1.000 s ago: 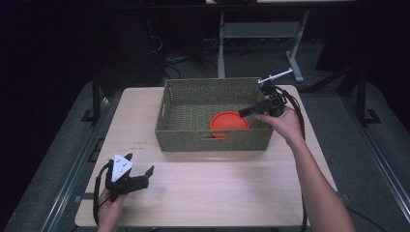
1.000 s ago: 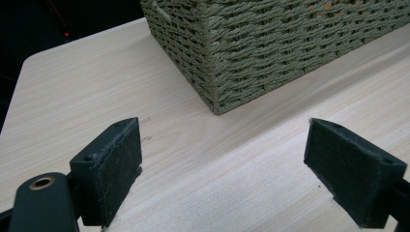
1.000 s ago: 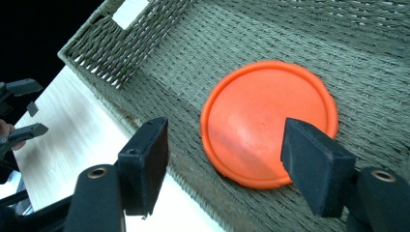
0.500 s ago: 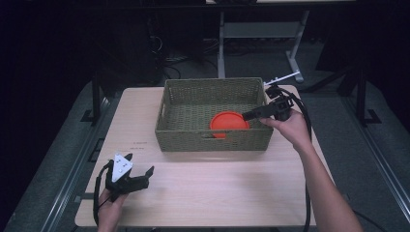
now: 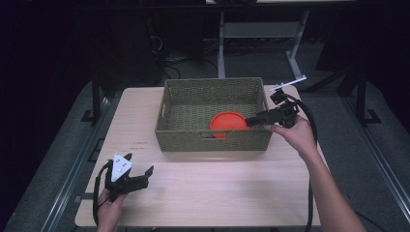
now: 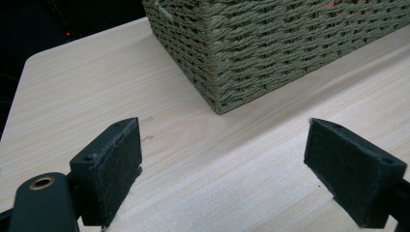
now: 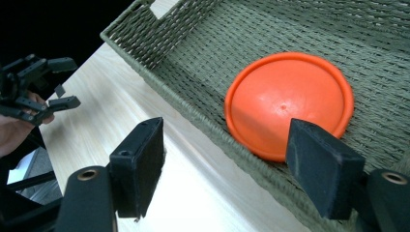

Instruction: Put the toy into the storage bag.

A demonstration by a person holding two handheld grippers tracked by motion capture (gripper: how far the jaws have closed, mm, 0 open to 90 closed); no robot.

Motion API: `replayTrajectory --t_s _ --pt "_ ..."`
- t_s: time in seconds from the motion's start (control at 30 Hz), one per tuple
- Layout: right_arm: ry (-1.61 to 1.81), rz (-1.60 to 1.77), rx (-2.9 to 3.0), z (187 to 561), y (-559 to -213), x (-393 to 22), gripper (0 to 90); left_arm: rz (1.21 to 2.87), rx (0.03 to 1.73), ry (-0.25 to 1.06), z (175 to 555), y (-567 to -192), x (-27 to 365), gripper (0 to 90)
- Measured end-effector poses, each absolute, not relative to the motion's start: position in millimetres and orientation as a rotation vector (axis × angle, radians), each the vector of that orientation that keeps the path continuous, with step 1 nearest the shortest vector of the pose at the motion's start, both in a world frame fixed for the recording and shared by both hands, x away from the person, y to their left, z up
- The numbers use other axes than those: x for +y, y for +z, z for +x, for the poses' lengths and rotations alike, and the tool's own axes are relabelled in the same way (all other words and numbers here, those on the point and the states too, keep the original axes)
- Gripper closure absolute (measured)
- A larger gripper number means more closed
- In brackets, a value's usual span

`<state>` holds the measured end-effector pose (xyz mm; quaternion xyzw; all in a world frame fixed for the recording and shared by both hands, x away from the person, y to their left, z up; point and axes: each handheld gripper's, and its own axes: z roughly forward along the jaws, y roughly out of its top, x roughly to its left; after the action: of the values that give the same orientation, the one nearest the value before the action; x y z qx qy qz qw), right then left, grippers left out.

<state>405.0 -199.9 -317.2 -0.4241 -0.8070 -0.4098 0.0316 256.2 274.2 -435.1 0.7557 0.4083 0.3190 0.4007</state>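
A round orange disc (image 5: 227, 123) lies face down on the floor of the woven green basket (image 5: 212, 140), toward its near right corner. My right gripper (image 5: 249, 121) points left over the basket's right end, just beside the disc (image 7: 287, 101). Its jaws have just been opening and stand open (image 7: 227, 145) with nothing between them, one over the table and one over the basket rim (image 7: 159, 53). My left gripper (image 5: 140, 176) rests at the table's near left, open and empty (image 6: 222, 164), facing the basket's corner (image 6: 270, 43).
The basket stands at the back middle of the light wooden table (image 5: 217, 193). A wide bare stretch of table lies between the basket and the near edge. Dark floor, metal frame legs (image 5: 221, 43) and cables surround the table.
My right hand has drawn back to the right and a little nearer, off the basket's middle, and its jaws stand wider. The orange disc and the left gripper have stayed put.
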Motion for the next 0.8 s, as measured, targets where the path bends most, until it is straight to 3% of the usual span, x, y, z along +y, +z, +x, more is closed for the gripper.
replayTrajectory --t_s 0.8 --pt "-1.298 -1.296 -2.497 373 -321 -219 28.6 1.912 1.034 0.809 256 -435 275 12.8"
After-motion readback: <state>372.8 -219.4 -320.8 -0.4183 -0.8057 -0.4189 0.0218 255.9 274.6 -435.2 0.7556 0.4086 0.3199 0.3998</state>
